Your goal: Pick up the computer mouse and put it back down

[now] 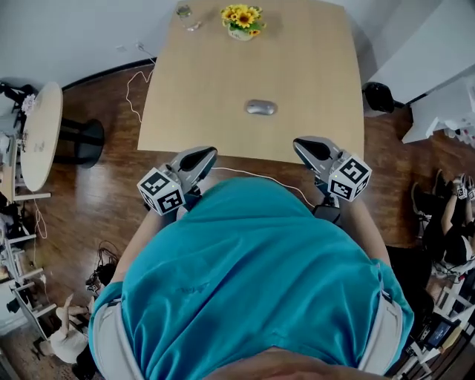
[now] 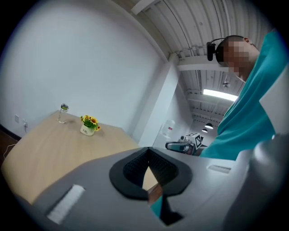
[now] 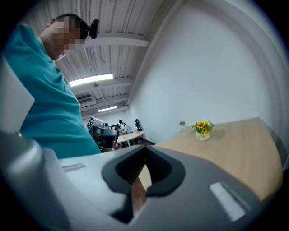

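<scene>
Computer mouse (image 1: 261, 107): likely light, rigid, slippery; grasp across its sides. Left hand-held gripper (image 1: 200, 157) and right hand-held gripper (image 1: 312, 147) closed, empty.

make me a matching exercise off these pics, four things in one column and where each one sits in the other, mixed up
Things
1. computer mouse
2. sunflower pot
3. clear bottle
4. round side table

Places
A. far left corner of the desk
B. off the desk, on the floor to its left in the head view
C. alone on the desk, nearer the person than the flowers
D. far edge of the desk, near its middle

Pairs: 1-C, 2-D, 3-A, 4-B
</scene>
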Available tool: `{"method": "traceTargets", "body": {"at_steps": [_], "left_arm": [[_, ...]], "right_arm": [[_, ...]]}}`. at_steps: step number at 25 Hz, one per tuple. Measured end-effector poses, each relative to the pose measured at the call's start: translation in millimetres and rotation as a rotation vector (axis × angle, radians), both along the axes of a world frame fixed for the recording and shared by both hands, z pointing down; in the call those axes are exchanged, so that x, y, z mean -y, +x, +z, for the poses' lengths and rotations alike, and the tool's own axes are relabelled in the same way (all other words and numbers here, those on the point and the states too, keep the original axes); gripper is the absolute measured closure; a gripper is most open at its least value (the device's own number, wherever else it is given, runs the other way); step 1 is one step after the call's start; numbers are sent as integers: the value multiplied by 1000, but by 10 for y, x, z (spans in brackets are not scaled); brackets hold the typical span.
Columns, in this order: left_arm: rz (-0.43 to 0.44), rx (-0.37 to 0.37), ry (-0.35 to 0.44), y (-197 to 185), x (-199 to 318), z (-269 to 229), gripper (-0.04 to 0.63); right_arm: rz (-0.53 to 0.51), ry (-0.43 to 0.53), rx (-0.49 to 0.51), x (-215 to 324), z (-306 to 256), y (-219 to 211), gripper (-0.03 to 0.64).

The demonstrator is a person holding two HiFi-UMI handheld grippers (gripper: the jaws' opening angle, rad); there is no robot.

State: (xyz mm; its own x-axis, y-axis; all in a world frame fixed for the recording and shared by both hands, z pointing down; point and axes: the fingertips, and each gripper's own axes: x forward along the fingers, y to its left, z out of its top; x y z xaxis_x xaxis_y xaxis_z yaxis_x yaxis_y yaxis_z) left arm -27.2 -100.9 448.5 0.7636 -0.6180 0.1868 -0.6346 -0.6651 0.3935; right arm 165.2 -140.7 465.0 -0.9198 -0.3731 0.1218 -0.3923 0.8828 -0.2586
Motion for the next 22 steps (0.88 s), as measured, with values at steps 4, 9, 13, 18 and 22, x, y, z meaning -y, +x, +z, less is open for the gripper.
{"method": "traceTargets", "body": {"at_steps": [4,9,13,18,22], "left_arm": [[-13,7,-22,-99,122,82,591],[68,3,-10,-254,302,164,591],[107,-13,-11,-448,529,155,591],[127,-28,-24,-587,630,249,591],[108,-36,-40,-705,670,326,591]], "right_arm": [[23,-15,2,160,133,-43,614],[44,-12,-81,279,242,-297,595],[42,-8,-165,520,193,-489,573],[-20,41,-330,832,202,-658,527],[-126,76,-491,999,374,-847,473]]}}
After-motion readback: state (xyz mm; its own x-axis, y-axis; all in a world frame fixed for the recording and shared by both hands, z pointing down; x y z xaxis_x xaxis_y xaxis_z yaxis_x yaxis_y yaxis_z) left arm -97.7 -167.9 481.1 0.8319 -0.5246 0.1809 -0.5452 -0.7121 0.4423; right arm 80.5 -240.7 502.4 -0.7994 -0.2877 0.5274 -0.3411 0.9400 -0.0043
